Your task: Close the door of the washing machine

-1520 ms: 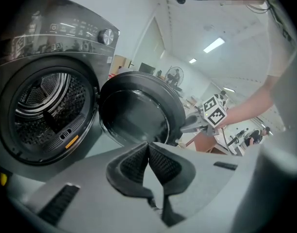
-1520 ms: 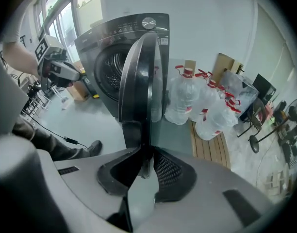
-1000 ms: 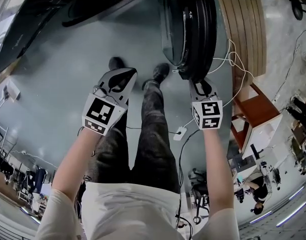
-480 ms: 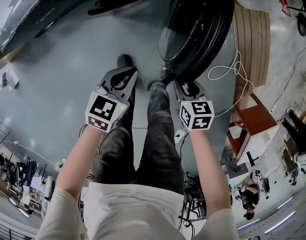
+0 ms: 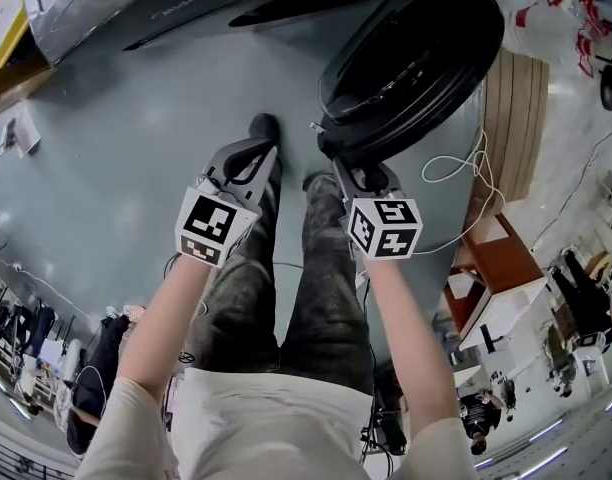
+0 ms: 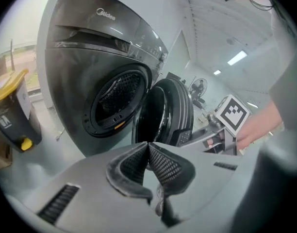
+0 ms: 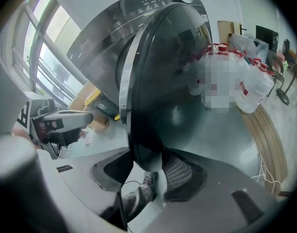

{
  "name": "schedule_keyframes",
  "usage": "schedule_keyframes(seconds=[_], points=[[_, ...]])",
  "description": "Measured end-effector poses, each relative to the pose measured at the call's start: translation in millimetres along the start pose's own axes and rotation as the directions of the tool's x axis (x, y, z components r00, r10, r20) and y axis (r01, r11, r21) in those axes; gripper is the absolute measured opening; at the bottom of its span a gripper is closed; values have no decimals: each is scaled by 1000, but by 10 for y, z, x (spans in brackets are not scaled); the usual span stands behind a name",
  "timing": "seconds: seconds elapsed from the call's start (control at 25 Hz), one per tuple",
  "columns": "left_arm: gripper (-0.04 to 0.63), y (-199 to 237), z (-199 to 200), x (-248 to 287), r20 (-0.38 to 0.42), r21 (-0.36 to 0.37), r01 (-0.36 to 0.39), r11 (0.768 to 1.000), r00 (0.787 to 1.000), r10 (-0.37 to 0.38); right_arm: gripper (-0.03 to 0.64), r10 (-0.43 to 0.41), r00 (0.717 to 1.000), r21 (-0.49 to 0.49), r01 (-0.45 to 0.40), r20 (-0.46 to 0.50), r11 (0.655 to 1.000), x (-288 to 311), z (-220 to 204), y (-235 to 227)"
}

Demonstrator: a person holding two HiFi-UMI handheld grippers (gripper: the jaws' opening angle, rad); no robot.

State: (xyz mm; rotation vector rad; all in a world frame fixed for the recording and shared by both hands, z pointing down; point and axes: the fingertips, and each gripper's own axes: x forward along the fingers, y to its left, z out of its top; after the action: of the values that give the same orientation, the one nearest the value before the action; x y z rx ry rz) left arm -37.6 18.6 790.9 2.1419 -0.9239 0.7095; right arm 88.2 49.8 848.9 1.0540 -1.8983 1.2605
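Observation:
The grey washing machine [image 6: 80,57] stands with its drum opening [image 6: 114,101] uncovered. Its round black door [image 5: 416,58] hangs partly swung out, seen edge-on in the left gripper view [image 6: 165,113] and filling the right gripper view [image 7: 177,81]. My right gripper [image 5: 346,163] is at the door's lower rim. That rim sits between its jaws [image 7: 146,161], which have just been opening; a gap shows beside the left jaw. My left gripper [image 5: 248,153] hangs to the left above the floor, away from the door, its pads [image 6: 165,164] shut together on nothing.
The person's legs [image 5: 326,268] and shoes stand below the door. A white cable [image 5: 456,158] lies on the floor to the right, next to a wooden pallet [image 5: 511,118] and a brown stool [image 5: 496,248]. A yellow-lidded bin [image 6: 12,106] stands left of the machine.
The door has swung round toward the machine, and both grippers have moved with it. The right jaws have spread wider around the door's rim. The left jaws stay shut.

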Motion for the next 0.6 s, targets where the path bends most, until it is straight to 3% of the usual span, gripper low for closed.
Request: schedule_keyframes(seconds=[0.36, 0.6], points=[[9, 488, -88, -336, 35, -67, -96, 993, 994, 99, 207, 81, 997, -60, -79, 21, 995, 223, 314, 445], [9, 805, -104, -487, 60, -105, -152, 983, 986, 159, 205, 131, 987, -120, -119, 91, 986, 300, 657, 641]])
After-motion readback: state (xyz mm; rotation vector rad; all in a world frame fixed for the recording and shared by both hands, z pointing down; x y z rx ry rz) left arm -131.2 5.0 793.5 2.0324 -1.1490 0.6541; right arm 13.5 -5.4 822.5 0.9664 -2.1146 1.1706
